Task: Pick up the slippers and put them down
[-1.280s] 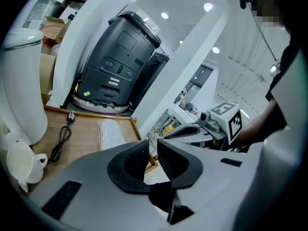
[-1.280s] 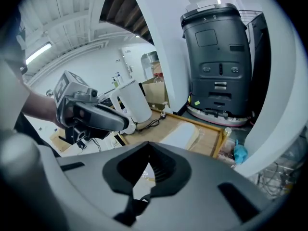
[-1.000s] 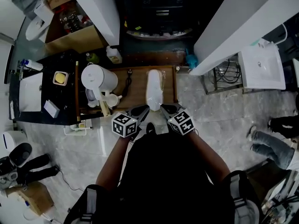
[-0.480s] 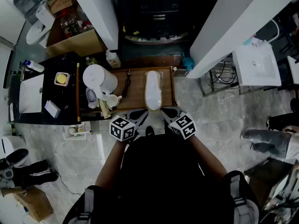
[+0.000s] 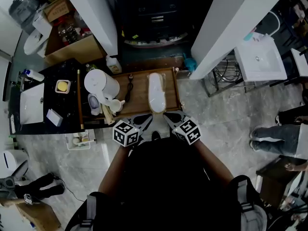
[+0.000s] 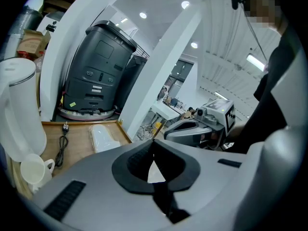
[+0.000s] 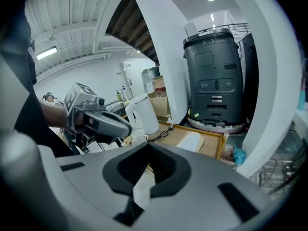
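Grey left tongs (image 6: 153, 143), right tongs (image 7: 147, 147): closed

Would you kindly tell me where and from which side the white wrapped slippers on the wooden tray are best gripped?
I'd pinch the slippers across their narrow width at the near end, coming from above on the person's side. The pack lies flat on the tray, pointing away from the person, and the kettle stands to its left.
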Motion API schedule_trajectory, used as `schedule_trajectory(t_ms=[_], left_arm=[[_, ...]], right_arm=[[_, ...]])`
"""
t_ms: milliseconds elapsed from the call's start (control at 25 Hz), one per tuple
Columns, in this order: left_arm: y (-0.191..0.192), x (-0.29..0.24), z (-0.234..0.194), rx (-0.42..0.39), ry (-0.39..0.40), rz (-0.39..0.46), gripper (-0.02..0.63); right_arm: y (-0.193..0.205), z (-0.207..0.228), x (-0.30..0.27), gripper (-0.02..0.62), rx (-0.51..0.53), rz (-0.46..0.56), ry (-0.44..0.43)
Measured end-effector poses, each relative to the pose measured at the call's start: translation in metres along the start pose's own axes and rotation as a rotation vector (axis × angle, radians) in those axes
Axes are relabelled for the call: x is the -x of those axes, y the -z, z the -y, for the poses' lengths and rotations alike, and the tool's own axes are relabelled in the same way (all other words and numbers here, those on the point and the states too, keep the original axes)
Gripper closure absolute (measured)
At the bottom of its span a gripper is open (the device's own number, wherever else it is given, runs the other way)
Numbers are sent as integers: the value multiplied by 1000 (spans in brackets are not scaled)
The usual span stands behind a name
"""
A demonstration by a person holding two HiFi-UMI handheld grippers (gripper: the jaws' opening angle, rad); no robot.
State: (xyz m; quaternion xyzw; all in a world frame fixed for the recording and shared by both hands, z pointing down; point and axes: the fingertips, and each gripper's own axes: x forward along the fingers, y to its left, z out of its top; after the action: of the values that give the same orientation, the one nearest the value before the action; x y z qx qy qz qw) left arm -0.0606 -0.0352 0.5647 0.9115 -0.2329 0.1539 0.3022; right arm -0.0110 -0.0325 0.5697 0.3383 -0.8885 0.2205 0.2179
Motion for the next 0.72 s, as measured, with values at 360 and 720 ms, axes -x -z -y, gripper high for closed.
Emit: schedule_trajectory(t_ms=[360,720], left_arm=[[-2,4,-1,-10,11,1,594],[-7,3,-5,-14,17,9,594]], right_arm=[[-4,-4,-5,589,3,-1,4],[-12,3,-6,589,-24,18,18]])
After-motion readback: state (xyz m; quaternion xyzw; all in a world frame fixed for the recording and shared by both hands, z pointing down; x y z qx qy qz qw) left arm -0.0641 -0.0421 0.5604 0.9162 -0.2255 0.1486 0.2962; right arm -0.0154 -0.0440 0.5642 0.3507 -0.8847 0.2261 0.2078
